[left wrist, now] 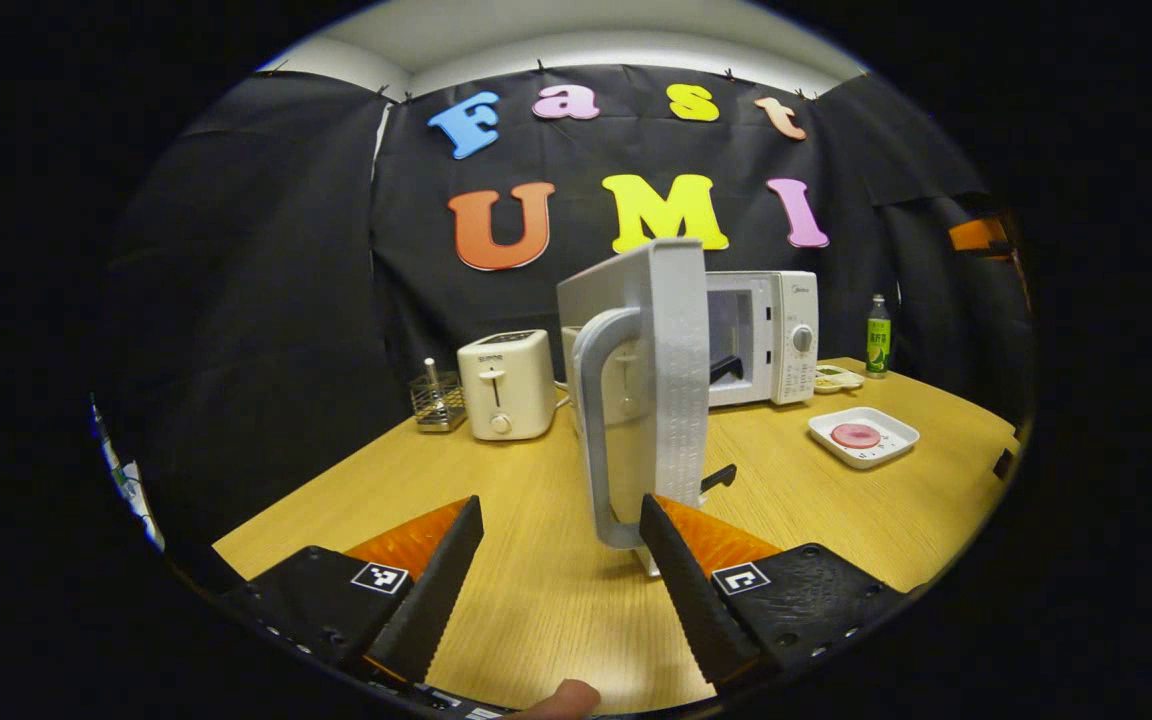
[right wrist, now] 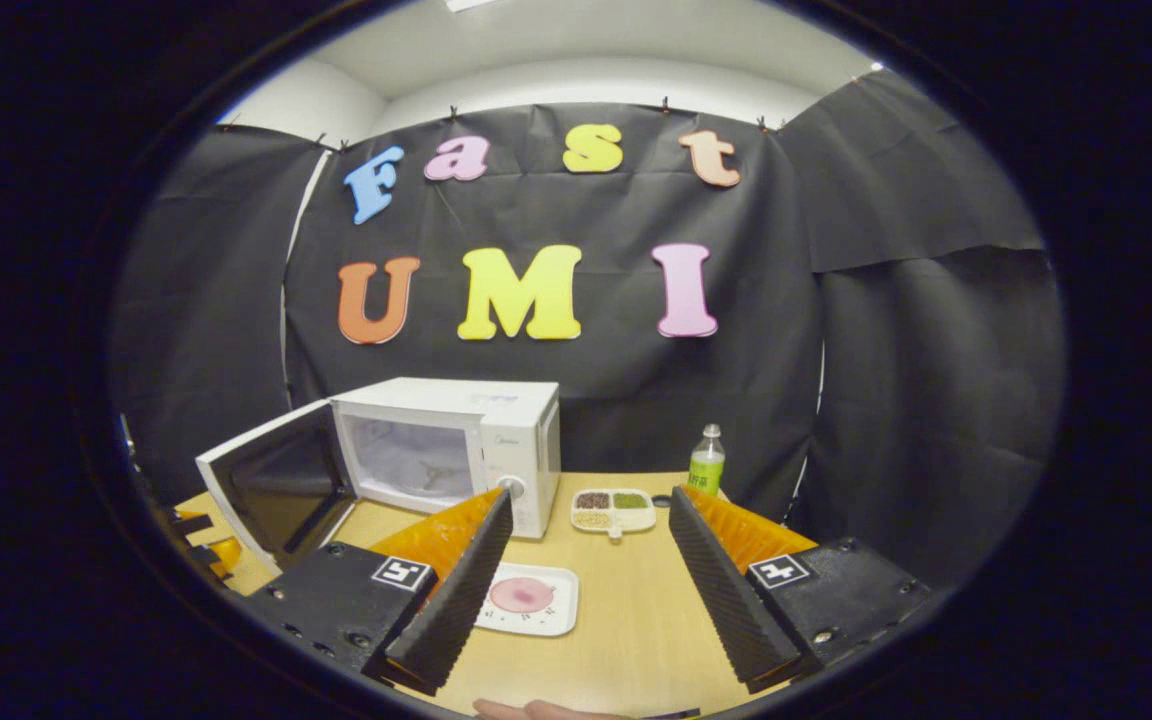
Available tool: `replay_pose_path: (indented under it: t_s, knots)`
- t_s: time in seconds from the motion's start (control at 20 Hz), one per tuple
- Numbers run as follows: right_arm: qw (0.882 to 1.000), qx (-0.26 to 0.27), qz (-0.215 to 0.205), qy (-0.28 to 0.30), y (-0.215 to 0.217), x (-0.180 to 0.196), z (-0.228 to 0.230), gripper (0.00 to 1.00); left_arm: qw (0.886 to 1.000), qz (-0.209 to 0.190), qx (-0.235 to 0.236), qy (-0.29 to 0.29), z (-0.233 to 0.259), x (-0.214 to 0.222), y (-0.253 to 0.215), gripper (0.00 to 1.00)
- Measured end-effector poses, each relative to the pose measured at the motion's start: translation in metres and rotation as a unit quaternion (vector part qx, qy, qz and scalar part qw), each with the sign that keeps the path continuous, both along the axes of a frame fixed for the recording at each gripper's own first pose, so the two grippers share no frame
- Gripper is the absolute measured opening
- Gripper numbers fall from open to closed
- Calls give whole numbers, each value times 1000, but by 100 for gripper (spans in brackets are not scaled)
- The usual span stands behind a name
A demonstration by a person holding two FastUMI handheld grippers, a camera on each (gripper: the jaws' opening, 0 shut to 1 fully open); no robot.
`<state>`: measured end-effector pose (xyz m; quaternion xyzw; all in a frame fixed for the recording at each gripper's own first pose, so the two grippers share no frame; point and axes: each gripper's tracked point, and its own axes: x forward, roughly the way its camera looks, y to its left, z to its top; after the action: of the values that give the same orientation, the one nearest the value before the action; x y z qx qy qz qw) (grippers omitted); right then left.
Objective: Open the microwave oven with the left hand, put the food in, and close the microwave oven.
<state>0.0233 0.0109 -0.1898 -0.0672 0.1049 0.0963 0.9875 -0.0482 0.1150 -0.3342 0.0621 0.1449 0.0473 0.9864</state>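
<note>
Centrally, we see one white boxy microwave oven (right wrist: 456, 440), door (left wrist: 651, 385) swung wide; one pink food slice on a white square plate (right wrist: 536, 598); both our left gripper (left wrist: 561, 555) and right gripper (right wrist: 591, 560) spread, empty.

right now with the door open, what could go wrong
The door stands edge-on just ahead of the open left tool, so a forward push could knock it. The plate lies flat on the table under the open right tool; its low rim may slip from the fingers.
</note>
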Motion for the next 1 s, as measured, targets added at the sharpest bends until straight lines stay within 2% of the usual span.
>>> replay_pose_path:
  t_s: [0.1,0.15,0.2,0.25,0.4,0.55,0.6,0.65,0.7,0.85,1.0]
  knots:
    - [1000,-9,-4,25,-3,14,-14,92,1000,12,-15,-5,17,-9,5,94]
    - [999,-13,-5,38,-4,21,-21,100,1000,18,-20,-8,28,-12,8,94]
    - [999,-17,-5,52,-5,28,-28,92,999,24,-19,-13,40,-13,9,94]
    - [998,-20,0,65,-4,34,-33,100,999,34,-14,-17,54,-12,13,94]
    - [992,-21,25,124,0,52,-50,100,996,74,0,-45,104,-14,17,94]
    - [982,-35,30,185,-4,76,-73,98,996,51,-37,-65,147,-6,-17,94]
    - [976,-42,34,210,-5,82,-85,98,996,45,-42,-69,158,-2,-24,94]
    - [968,-45,42,244,-3,86,-98,91,995,41,-45,-77,171,3,-30,94]
    - [958,-45,51,278,-1,87,-111,98,995,34,-49,-83,181,8,-38,95]
    - [927,-37,67,368,7,92,-146,98,994,25,-54,-87,205,20,-57,95]
    - [892,-32,68,447,13,97,-188,91,994,21,-36,-98,225,33,-69,95]
